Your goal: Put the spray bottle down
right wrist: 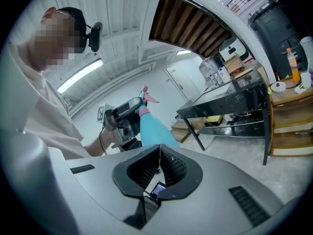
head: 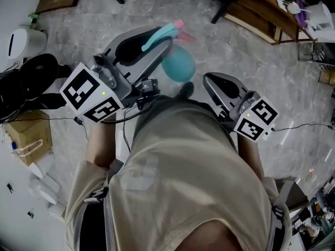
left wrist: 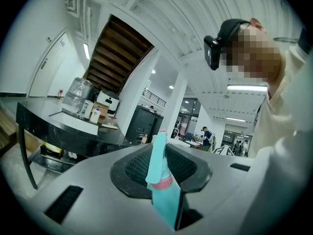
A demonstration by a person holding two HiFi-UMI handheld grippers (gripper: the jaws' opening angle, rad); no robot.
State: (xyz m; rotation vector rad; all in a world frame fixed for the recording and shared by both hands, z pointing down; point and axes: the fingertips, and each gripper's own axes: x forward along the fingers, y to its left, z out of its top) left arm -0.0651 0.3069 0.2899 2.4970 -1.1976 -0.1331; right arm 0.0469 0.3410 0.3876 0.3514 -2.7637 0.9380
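A teal spray bottle [head: 178, 65] with a pink nozzle hangs in the air above the grey floor, ahead of the person's body. My left gripper [head: 158, 40] is shut on its neck. In the left gripper view the teal trigger and pink collar of the spray bottle [left wrist: 160, 173] stand upright between the jaws of the left gripper [left wrist: 161, 153]. My right gripper [head: 208, 79] is to the bottle's right, apart from it, shut and empty. In the right gripper view its jaws meet at the right gripper [right wrist: 159, 153], with the spray bottle [right wrist: 154, 129] and left gripper [right wrist: 128, 107] beyond.
A black table [left wrist: 44, 120] with jars, bottles and boxes stands ahead to the left; the right gripper view shows that black table [right wrist: 221, 103] beside a wooden shelf [right wrist: 289, 91]. On the floor at the left are a cardboard box [head: 29, 135] and cables. A wooden desk [head: 267, 12] stands far right.
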